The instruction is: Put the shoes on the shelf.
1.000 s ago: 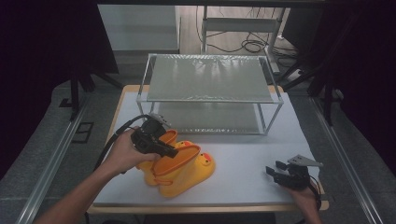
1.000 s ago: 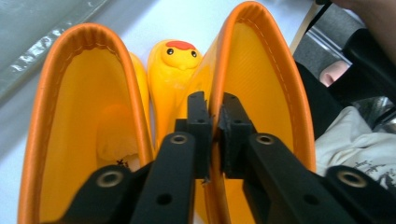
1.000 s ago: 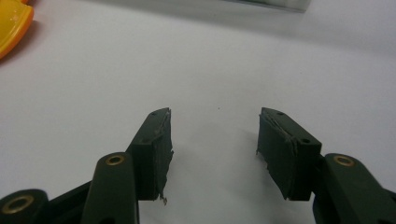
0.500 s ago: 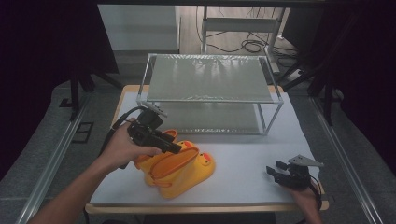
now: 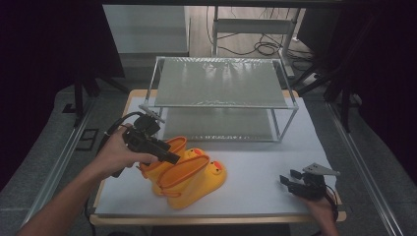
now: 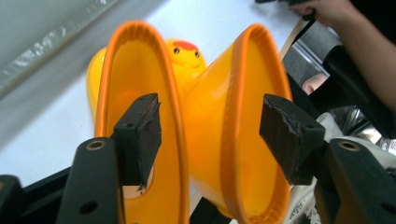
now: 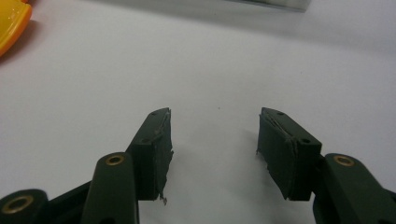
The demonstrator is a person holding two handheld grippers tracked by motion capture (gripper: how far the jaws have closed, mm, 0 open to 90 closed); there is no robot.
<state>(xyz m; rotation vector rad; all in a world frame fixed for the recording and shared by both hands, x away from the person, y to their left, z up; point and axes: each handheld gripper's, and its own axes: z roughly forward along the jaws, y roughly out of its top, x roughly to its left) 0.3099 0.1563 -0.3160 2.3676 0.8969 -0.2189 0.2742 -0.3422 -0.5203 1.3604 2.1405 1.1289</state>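
We've just spread the left tool (image 5: pixel 169 158) off the yellow duck boots (image 5: pixel 189 172), lying at 7 o'clock on the worktop (image 5: pixel 275 162): lift clear w/o snagging rims, right tool (image 5: pixel 291 181) idle, spread, empty.

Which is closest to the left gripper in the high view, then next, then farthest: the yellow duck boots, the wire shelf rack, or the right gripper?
1. Yellow duck boots, right under its jaws.
2. Wire shelf rack, just behind.
3. Right gripper, far across the table's front right.
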